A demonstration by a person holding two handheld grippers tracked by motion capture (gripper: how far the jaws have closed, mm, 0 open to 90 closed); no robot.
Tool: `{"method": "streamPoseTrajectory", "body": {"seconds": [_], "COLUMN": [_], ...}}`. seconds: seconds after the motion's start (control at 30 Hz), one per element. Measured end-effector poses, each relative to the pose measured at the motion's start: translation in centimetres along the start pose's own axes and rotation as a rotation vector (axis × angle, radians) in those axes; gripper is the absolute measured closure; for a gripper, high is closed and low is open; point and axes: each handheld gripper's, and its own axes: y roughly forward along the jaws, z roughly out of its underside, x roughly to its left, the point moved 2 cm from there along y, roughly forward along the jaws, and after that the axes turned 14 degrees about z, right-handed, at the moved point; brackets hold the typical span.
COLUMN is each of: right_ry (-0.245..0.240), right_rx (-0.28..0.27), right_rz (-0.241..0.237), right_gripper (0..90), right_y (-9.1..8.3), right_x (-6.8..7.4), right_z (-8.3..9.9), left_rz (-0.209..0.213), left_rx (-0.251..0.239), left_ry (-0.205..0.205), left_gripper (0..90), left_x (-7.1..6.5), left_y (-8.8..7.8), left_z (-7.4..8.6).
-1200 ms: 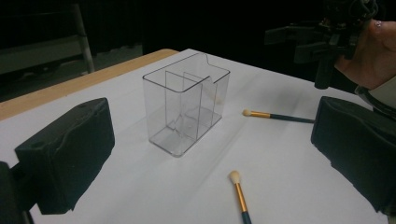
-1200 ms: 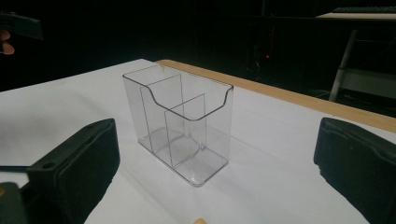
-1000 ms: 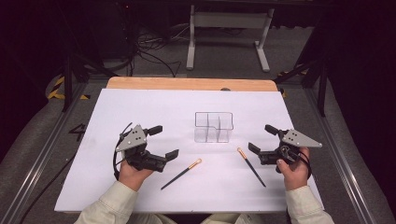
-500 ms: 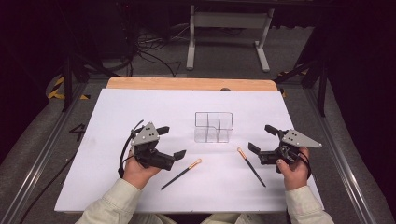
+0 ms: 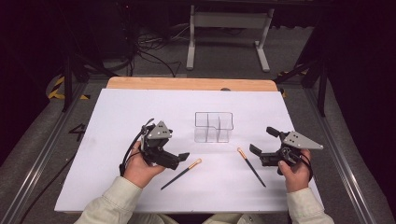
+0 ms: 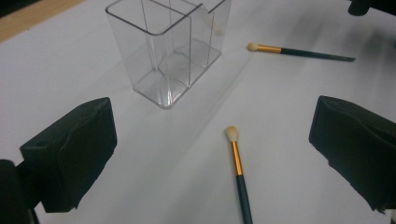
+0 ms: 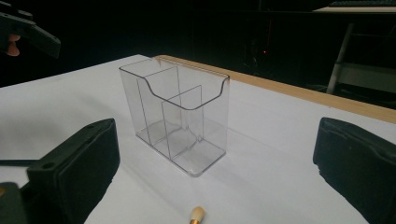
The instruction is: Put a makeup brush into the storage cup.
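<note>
A clear divided organizer (image 5: 214, 127) stands upright mid-table, also close in the left gripper view (image 6: 170, 51) and the right gripper view (image 7: 180, 119). Two dark-handled brushes with gold ferrules lie flat in front of it: the left brush (image 5: 182, 173) (image 6: 237, 172) and the right brush (image 5: 251, 166) (image 6: 299, 51), whose tip (image 7: 197, 215) shows at the frame's bottom. My left gripper (image 5: 175, 145) (image 6: 212, 140) is open, low over the left brush's head, which lies between the jaws. My right gripper (image 5: 264, 141) (image 7: 217, 168) is open and empty, facing the organizer.
The white tabletop (image 5: 116, 121) has a wooden far edge (image 5: 191, 84). Beyond it are a dark floor, cables and a metal stand (image 5: 229, 37). Metal rails run along both sides of the table.
My left gripper has moved right and turned toward the left brush, now hovering by its head. The right gripper, both brushes and the organizer have stayed put.
</note>
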Motion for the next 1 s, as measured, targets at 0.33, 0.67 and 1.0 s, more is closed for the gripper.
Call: {"method": "streamPoseTrajectory", "body": {"seconds": [0.33,0.67,1.0], "right_ry": [0.008,0.001,-0.001], "right_rx": [0.009,0.020,0.022], "right_rz": [0.015,0.011,0.010], "right_gripper": [0.9,1.0,1.2], "right_y": [-0.6,-0.5,-0.4], "right_x": [-0.3,-0.3,-0.3], "right_z": [0.3,0.4,0.5], "left_rz": [0.043,0.075,0.084], "left_rx": [0.090,0.163,0.235], "left_ry": [-0.066,-0.100,-0.097], "left_gripper": [4.7,5.4,8.0], "left_x": [0.6,1.0,1.0], "left_y": [1.1,2.3,3.4], "left_z": [0.0,0.5,1.0]}}
